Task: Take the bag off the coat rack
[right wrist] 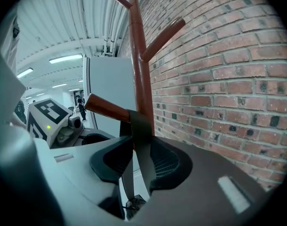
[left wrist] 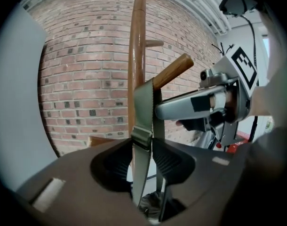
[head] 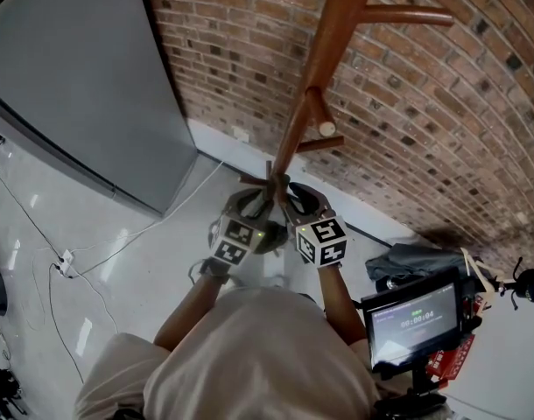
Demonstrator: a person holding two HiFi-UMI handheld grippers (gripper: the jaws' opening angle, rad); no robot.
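A wooden coat rack (head: 324,68) stands against a brick wall. An olive-grey bag strap (left wrist: 142,121) hangs looped over a low peg (left wrist: 174,69), and the dark bag (left wrist: 150,204) dangles below it. In the head view both grippers meet at the strap (head: 271,182), close to the pole. My left gripper (left wrist: 143,164) is open, with the strap and its buckle running between the pads and light showing beside it. My right gripper (right wrist: 142,166) is open too. The strap (right wrist: 141,140) passes down between its jaws from the peg (right wrist: 108,108) and lies near the right pad.
A grey panel (head: 74,86) leans on the wall to the left. White cables and a plug strip (head: 66,261) lie on the glossy floor. A camera with a lit screen (head: 416,318) and a dark bundle (head: 416,259) stand at the right.
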